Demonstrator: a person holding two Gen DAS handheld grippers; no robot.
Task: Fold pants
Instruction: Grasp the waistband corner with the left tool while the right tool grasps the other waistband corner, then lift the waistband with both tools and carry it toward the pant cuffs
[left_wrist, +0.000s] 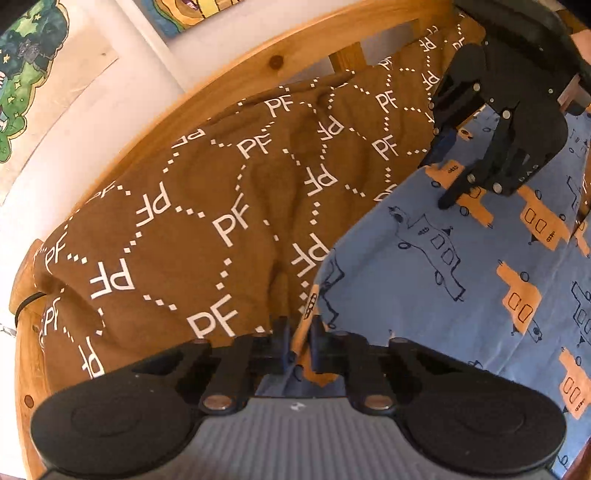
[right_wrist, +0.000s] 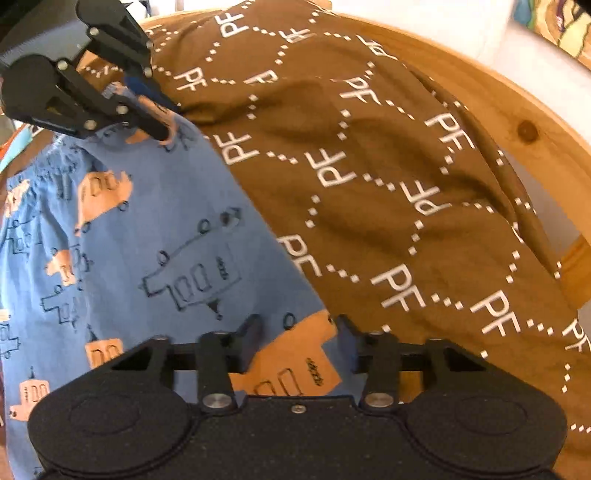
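Observation:
Blue pants (left_wrist: 461, 295) printed with orange and outlined vehicles lie spread on a brown blanket (left_wrist: 184, 221). My left gripper (left_wrist: 299, 343) is shut on the pants' edge, where the blue cloth meets the blanket. In the right wrist view, the left gripper (right_wrist: 166, 122) pinches the far corner of the pants (right_wrist: 147, 221). My right gripper (right_wrist: 299, 332) stands over the near corner, its jaws apart with an orange patch of the cloth lying flat between them. Seen from the left wrist, the right gripper (left_wrist: 439, 177) points down with its tips at the cloth.
The brown blanket (right_wrist: 406, 184), with a white PF pattern, lies wrinkled over a bed with a curved wooden frame (left_wrist: 221, 85) (right_wrist: 517, 122). A white wall with painted pictures (left_wrist: 26, 74) rises behind the frame.

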